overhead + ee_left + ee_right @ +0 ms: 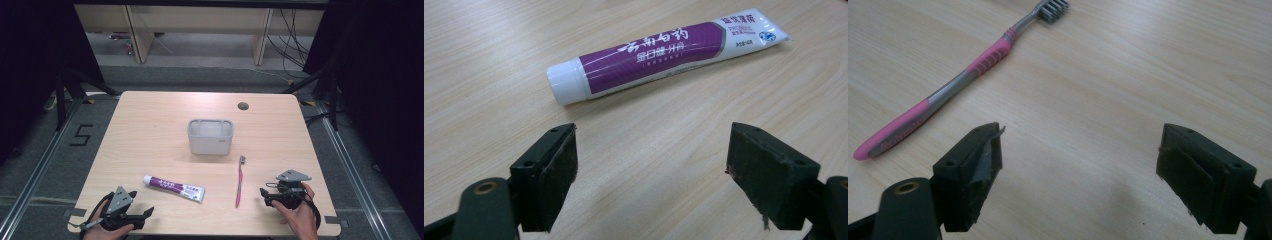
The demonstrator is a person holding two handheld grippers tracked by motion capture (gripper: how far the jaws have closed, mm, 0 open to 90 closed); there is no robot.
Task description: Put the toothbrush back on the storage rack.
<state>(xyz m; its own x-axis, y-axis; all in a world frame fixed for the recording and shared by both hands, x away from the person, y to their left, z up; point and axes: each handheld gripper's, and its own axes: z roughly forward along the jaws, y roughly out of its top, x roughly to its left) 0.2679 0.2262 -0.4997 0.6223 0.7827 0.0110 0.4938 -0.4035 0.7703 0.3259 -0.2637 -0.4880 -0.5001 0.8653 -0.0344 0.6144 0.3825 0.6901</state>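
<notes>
toothpaste (174, 188) is lying flat on the table (150, 125) just ahead of your left gripper (142, 216), cap end pointing left and the flat crimped end off to the right. in the left gripper view the tube (659, 50) sits a little beyond the jaws, which are spread wide with nothing between them, so you're lined up to come in across its width rather than along its length. makes sense imo, the body is the part that gives a bit and won't roll away.

toothbrush (239, 181) is just left of your right gripper (263, 193), lying roughly front to back with the bristle head at the far end, toward the grey holder (210, 136) in the middle of the table. in the right gripper view the pink handle (933, 105) runs off ahead and to the left of the jaws, and those are wide apart too, holding nothing.

holder looks empty from above, open side up, well apart from both items. my guess is both things are meant to end up in it, and you've parked each hand next to its own item so neither has to cross over. nothing's been picked up yet.
</notes>
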